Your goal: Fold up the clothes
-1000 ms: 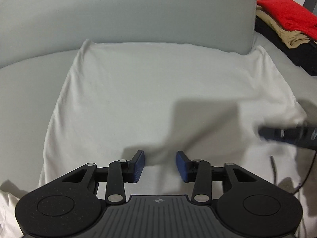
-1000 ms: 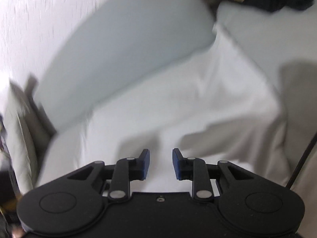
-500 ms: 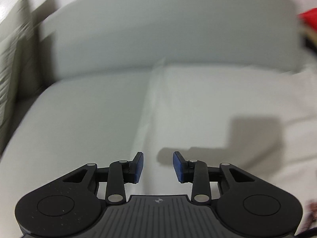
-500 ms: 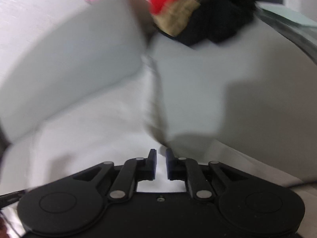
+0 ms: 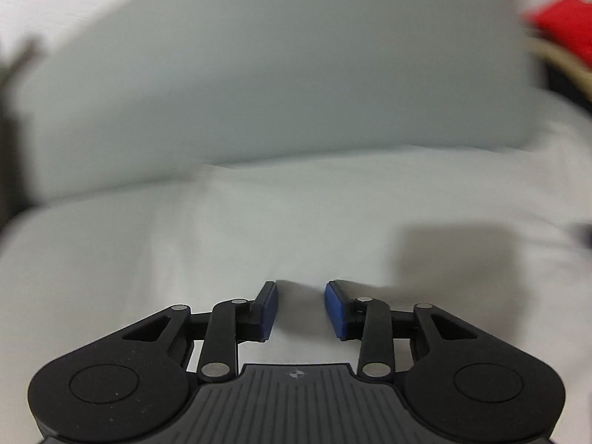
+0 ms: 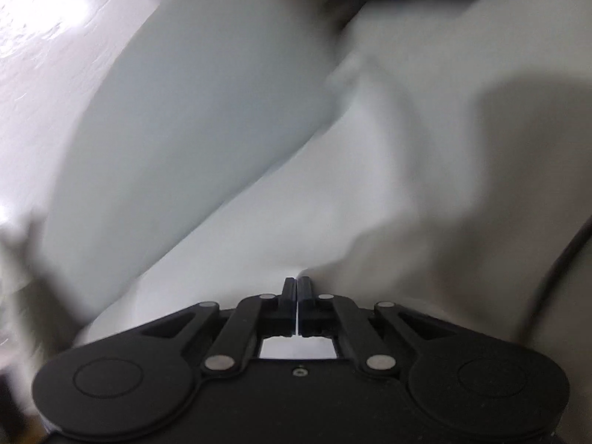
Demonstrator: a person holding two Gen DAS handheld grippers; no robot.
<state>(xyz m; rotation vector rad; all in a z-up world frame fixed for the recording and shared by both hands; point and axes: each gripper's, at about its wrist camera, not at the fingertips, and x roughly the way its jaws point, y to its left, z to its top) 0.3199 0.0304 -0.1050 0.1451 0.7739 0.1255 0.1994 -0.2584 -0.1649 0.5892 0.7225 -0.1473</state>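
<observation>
A white garment (image 5: 333, 222) lies flat on a pale grey sofa seat. My left gripper (image 5: 300, 305) is open, low over the cloth near its left part, with nothing between its blue pads. My right gripper (image 6: 297, 292) is shut on the garment's edge (image 6: 333, 259), and a fold of cloth rises from its fingertips to the right. The right gripper shows as a dark blur at the right edge of the left wrist view (image 5: 584, 236). Both views are blurred by motion.
The sofa backrest (image 5: 277, 85) stands behind the garment. A pile of red (image 5: 566, 26), tan and black clothes lies at the far right. A black cable (image 6: 555, 273) runs down the right side of the right wrist view. A white wall (image 6: 48, 55) lies beyond.
My right gripper closed from open to shut on the garment's edge. My left gripper swung left, then back toward the garment, and stayed open.
</observation>
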